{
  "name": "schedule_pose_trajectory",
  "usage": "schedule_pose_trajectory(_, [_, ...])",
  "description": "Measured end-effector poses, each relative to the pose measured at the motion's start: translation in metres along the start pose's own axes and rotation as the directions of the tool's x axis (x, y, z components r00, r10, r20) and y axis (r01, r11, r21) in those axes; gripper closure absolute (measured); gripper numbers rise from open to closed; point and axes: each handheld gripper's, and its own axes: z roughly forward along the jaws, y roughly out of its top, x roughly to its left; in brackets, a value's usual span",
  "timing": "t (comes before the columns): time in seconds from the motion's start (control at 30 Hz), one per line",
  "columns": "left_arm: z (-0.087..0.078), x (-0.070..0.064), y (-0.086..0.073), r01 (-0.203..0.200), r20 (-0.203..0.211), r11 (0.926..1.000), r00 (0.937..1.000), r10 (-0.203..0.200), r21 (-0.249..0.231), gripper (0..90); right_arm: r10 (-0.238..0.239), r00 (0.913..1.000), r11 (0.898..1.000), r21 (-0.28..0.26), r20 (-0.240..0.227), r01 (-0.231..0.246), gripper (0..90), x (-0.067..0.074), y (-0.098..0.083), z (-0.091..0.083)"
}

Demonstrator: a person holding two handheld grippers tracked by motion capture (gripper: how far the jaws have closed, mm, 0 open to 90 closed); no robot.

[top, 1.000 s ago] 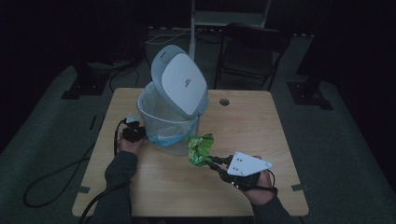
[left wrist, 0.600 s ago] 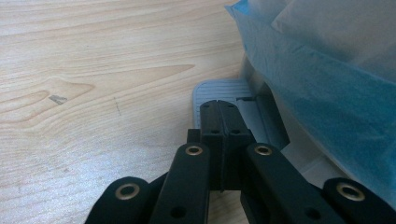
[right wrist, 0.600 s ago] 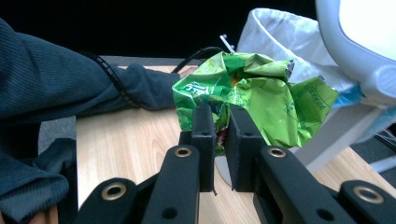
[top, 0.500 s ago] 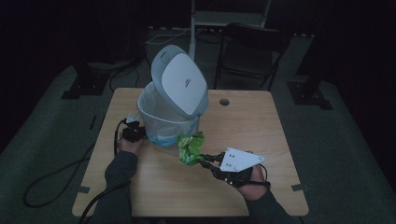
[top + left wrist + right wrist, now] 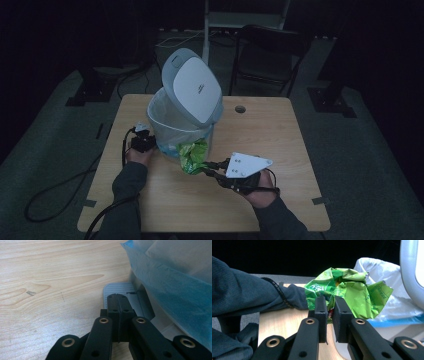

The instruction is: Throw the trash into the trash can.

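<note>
A small pedal bin [image 5: 182, 131] with a white liner stands on the wooden table, its grey lid [image 5: 196, 90] tipped up. My right gripper [image 5: 206, 167] is shut on a crumpled green wrapper [image 5: 192, 155] [image 5: 348, 292], held just in front of the bin's near side, below its rim. In the right gripper view the jaws pinch the wrapper's lower edge, with the liner [image 5: 387, 285] behind it. My left gripper [image 5: 143, 143] [image 5: 117, 298] is shut, its tips pressing down on the bin's grey foot pedal [image 5: 117, 288] at the bin's left side.
The table [image 5: 280, 135] has bare wood to the right and front of the bin. A cable hole [image 5: 240, 109] sits near the far edge. A dark chair [image 5: 267, 57] stands behind the table. A black cable [image 5: 60, 192] trails off the left side to the floor.
My right gripper has carried the green wrapper leftward and toward the bin. The left gripper has stayed on the pedal and the lid remains up.
</note>
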Motion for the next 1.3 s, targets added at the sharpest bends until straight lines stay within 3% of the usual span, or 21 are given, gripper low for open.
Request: schedule_pose_trajectory(1.3, [0.0,0.0,0.0,-0.004,-0.002,1.0,1.0,0.004,0.001,90.0,-0.029,0.9977,0.995,-0.094,-0.061,0.024,82.4,-0.016,0.046,0.045])
